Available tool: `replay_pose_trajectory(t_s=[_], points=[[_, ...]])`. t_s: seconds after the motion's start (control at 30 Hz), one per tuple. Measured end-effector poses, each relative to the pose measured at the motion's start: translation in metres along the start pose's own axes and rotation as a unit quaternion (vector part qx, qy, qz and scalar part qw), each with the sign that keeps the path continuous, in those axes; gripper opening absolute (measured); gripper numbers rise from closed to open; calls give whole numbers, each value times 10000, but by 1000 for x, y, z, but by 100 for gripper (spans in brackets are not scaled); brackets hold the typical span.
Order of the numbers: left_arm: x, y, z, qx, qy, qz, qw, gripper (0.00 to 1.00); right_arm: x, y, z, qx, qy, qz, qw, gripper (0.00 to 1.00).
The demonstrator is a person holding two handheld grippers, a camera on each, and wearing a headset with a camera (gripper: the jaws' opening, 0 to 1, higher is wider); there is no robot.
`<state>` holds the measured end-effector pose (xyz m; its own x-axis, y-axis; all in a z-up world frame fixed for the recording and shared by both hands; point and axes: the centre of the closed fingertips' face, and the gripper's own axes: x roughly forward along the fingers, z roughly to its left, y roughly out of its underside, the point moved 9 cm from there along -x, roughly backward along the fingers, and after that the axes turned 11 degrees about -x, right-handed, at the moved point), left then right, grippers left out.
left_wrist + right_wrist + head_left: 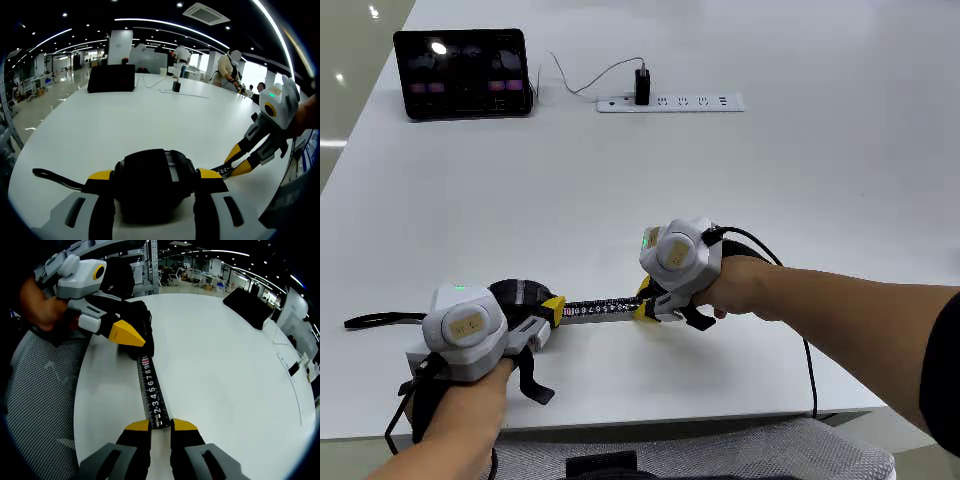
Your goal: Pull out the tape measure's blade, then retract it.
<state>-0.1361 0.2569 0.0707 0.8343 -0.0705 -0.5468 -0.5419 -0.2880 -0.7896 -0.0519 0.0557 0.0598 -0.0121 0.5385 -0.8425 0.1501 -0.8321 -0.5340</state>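
White table (740, 170), tape measure (520, 294) near edge

A white table (800, 170) carries everything; at its far left corner a black tablet (463, 72) stands propped, its screen lit dimly; just to its right lies a white power strip (670, 102) with a black charger (642, 86) plugged into its left end; a thin cable (582, 82) runs along the tabletop from the charger towards the tablet; near the front edge sits a black tape measure (520, 296), its blade (600, 309) drawn out to the right and lying flat on the surface, numbers up; a black strap (382, 320) trails from the case leftwards over the tabletop.
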Motion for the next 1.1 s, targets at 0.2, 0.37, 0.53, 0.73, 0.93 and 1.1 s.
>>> replay_pose_trajectory(t_s=[0.2,0.37,0.53,0.73,0.93,1.1], points=[[1,-2,2,-61,39,32,10000,58,2,-3,0,1,-29,-46,10000,11],[1,-2,1,-52,60,52,10000,58,3,-5,0,33,-23,-74,10000,11],[1,-2,1,-37,73,74,9999,58,4,-6,2,62,-13,-78,9999,11],[0,-2,1,-32,60,116,9999,58,4,-7,2,24,-21,-54,10000,11],[1,-2,1,-26,55,151,9999,58,4,-7,2,37,-11,-60,10000,11],[1,-2,1,-29,46,150,9999,58,4,-7,2,21,-9,-54,10000,11]])
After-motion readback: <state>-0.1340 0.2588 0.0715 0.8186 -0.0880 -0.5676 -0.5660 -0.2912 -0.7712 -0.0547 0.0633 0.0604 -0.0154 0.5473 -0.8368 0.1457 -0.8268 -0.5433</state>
